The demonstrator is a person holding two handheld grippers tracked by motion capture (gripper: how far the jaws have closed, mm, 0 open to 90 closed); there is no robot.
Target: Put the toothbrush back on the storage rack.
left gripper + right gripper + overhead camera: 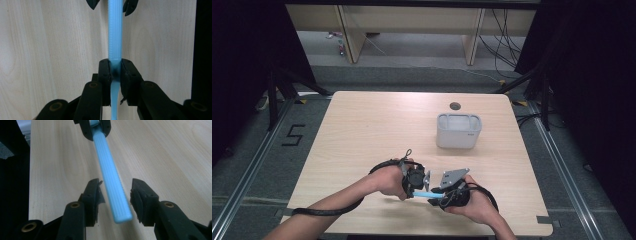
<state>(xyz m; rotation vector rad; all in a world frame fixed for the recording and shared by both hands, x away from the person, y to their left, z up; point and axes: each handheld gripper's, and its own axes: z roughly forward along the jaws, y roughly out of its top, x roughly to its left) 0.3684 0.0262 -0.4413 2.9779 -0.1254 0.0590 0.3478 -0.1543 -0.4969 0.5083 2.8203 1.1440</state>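
High view: near the table's [362, 125] near edge, the left gripper [416, 181] and right gripper [447, 195] face each other. Left jaws are clenched on the blue ribbed stick [115, 32] — right jaws stand released on either side of its free end [117, 200], not touching. Farther right sits a white bin [458, 131].

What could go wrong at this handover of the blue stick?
1. The right gripper is open around the blue stick near its free end; closing there may catch only the tip and slip.
2. The left gripper clamps the stick where it narrows, so it could pivot if released early and drop onto the table.
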